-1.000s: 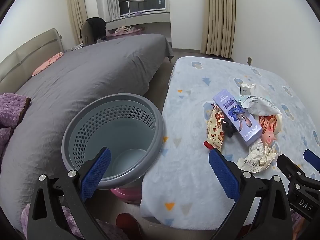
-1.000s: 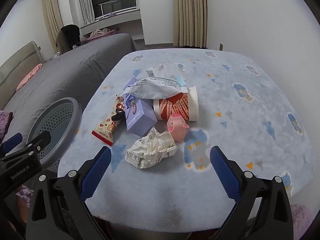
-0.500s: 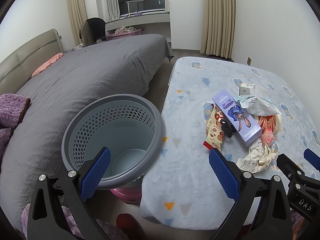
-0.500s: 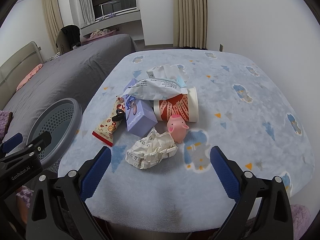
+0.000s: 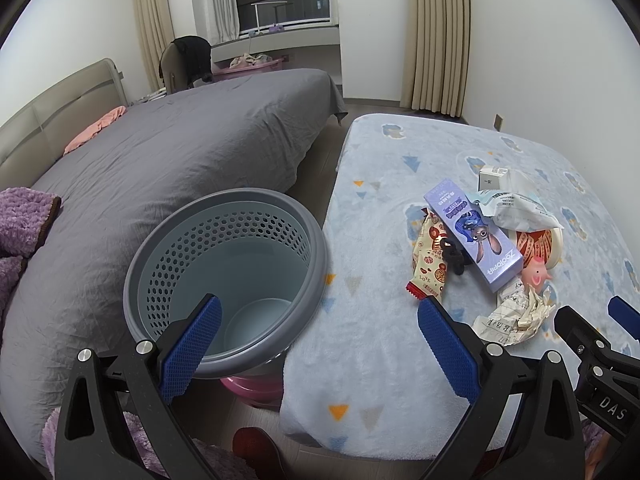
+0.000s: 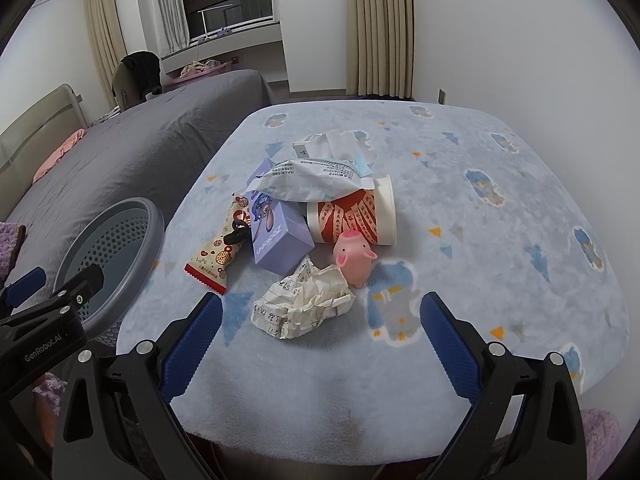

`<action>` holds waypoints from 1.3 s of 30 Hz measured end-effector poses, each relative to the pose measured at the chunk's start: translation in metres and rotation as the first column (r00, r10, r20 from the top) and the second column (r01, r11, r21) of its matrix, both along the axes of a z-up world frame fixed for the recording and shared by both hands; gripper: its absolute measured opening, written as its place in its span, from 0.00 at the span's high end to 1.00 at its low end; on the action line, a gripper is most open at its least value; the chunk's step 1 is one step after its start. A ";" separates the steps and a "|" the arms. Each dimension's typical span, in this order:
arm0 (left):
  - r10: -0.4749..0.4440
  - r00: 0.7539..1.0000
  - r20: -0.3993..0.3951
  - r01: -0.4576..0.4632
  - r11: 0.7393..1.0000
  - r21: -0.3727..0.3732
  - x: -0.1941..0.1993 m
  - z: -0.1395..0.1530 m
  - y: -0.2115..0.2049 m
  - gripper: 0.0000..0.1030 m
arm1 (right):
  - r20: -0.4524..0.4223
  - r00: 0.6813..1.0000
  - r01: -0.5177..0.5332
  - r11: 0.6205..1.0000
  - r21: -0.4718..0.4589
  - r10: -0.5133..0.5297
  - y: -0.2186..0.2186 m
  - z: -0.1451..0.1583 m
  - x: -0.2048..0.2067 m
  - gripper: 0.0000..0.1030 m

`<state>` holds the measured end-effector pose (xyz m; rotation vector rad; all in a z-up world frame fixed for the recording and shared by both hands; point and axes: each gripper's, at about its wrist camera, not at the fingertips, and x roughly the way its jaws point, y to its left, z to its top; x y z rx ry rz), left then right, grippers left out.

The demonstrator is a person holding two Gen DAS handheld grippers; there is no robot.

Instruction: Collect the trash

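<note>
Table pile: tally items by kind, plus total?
Cartons: 2, purple Zootopia box, small white box
Wrappers: 2, white pouch, snack wrapper
Crumpled paper: 1
Paper cup: 1
Pink pig toy: 1
Black hair clip: 1
Total: 8

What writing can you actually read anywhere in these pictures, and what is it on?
"ZOOTOPIA": purple box.
"LOVE": snack wrapper.
"DAS": right tool, seen from the left camera.
"GenRobot.AI": left tool, seen from the right camera.
Handwriting on the crumpled paper, and print on the white bag and red cup: too small to read.
</note>
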<state>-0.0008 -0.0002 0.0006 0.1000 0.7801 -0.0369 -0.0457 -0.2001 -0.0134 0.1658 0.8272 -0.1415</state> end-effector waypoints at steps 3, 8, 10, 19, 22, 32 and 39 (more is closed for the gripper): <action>0.000 1.000 0.000 0.000 1.000 0.000 0.000 0.000 0.000 0.06 | 0.001 1.000 0.000 1.000 0.001 0.000 0.000 0.000 0.000 0.08; 0.000 1.000 0.000 0.000 1.000 0.000 0.000 0.000 0.000 0.06 | 0.001 1.000 0.000 1.000 0.000 0.000 0.000 0.001 -0.001 0.08; 0.000 1.000 0.000 0.000 1.000 0.000 0.000 0.000 0.000 0.06 | 0.001 1.000 -0.001 1.000 0.001 0.001 0.000 0.000 -0.001 0.08; 0.000 1.000 0.001 0.000 1.000 0.001 0.000 0.000 0.000 0.06 | 0.003 1.000 0.000 1.000 -0.002 0.000 0.001 0.004 -0.001 0.08; 0.000 1.000 0.001 0.000 1.000 0.000 0.000 0.000 0.000 0.06 | 0.004 1.000 0.000 1.000 -0.004 0.000 0.001 0.003 -0.001 0.08; 0.001 1.000 -0.004 -0.001 1.000 0.003 -0.001 0.008 -0.002 0.06 | 0.004 1.000 0.000 1.000 -0.004 0.000 0.001 0.002 -0.001 0.08; 0.000 1.000 -0.004 0.000 1.000 0.003 0.001 0.005 -0.003 0.06 | 0.004 1.000 -0.001 1.000 -0.003 0.001 -0.001 0.000 0.000 0.08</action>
